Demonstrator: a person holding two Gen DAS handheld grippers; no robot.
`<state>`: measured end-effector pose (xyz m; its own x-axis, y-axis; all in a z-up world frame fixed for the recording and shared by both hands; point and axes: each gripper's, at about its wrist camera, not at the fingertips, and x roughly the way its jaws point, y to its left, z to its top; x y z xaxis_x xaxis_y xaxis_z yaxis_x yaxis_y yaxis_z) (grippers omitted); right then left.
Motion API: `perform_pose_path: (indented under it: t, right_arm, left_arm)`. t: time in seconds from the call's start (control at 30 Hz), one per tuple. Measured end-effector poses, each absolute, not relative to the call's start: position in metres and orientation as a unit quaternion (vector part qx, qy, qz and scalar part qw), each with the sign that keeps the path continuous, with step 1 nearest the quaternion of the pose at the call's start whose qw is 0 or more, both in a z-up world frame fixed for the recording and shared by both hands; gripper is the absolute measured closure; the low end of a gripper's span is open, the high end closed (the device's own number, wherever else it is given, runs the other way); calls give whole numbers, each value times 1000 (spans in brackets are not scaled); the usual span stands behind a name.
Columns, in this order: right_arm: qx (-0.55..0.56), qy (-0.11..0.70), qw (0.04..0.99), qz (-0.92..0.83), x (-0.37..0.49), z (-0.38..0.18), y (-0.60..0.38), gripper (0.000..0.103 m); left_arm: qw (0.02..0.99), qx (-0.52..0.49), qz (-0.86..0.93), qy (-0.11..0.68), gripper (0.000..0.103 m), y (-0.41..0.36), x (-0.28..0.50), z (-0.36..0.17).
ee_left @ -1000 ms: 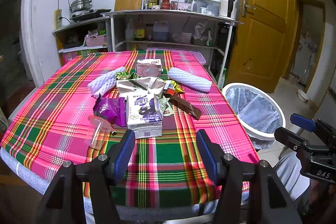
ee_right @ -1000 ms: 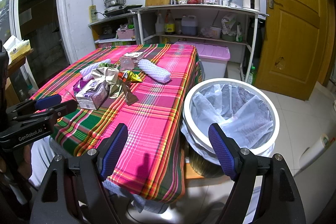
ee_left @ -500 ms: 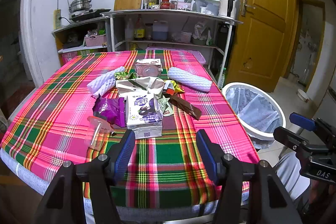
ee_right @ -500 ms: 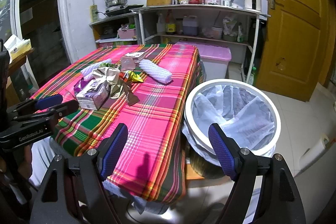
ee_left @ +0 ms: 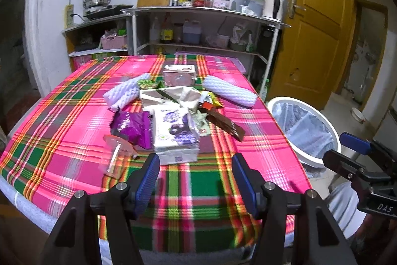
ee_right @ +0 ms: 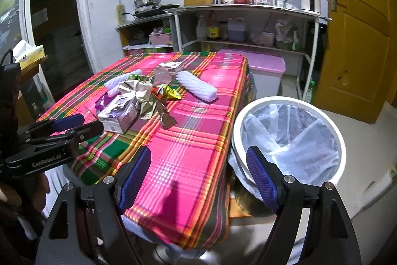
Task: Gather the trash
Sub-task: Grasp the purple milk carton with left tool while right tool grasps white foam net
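left gripper [ee_left: 194,175] spread wide, holding nothing, poised above the near edge of the surface [ee_left: 62,121] and lined up on the carton [ee_left: 175,134], likely the first pick since it lies nearest. right gripper [ee_right: 198,176] also spread and empty, hanging off the surface's side beside the lined bin [ee_right: 289,140] (probably waiting by the drop point). trash sits clustered mid-surface: purple wrapper [ee_left: 131,127] touching the carton, clear plastic cup [ee_left: 114,155] tipped over just left of it, brown wrapper [ee_left: 224,124] to its right, two white foam sleeves [ee_left: 229,91] further back. the cup and purple wrapper crowd the carton's left flank; bin stands below the surface's right edge.
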<state>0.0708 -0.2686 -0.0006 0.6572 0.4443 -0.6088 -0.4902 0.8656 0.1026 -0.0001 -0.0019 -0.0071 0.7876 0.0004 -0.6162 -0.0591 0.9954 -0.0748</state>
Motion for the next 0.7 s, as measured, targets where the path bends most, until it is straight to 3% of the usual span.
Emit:
perform_pose_path:
  t: [0.7]
  right_arm:
    - [-85,351,890,280,189,-13,-221,24]
  left_arm:
    - [929,-62,23,363,37,24,62,-25]
